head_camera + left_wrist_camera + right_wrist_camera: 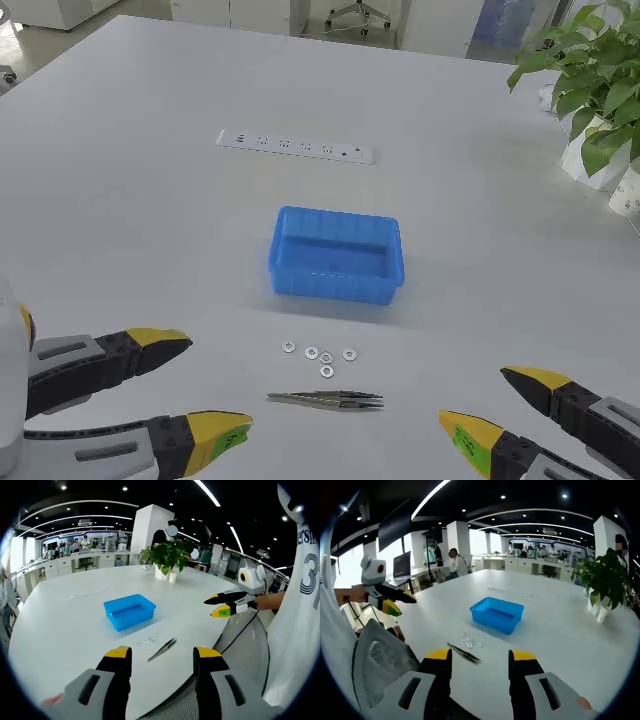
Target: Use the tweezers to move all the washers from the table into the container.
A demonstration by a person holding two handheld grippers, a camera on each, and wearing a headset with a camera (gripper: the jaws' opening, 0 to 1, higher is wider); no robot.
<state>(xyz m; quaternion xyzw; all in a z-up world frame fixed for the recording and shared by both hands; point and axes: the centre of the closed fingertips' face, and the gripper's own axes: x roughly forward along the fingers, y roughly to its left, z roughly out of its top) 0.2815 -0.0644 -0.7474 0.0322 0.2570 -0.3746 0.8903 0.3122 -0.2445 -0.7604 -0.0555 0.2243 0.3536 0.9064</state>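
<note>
The rounded near edge of a white bench (150,220) runs just under the jaws in both gripper views. Above it hover two yellow-tipped tools, the left hand-held gripper (220,381) and the right hand-held gripper (472,393). Each has its jaws spread wide with nothing between them, and the head view's lower edge cuts off their bodies. Between them, on bare surface, the tweezers (325,399) lie flat and crosswise, touched by neither tool. Just beyond sits a loose cluster of washers (320,354), five as far as the head view shows and too small to count in either gripper view. Farther on, across a strip of bare surface, stands the blue container (336,255), open-topped; whether anything lies inside is hard to make out. Open bench surrounds it on every side. Well behind it lies a white power strip (295,146). At far right, a potted plant (595,70) is cropped by the frame.
</note>
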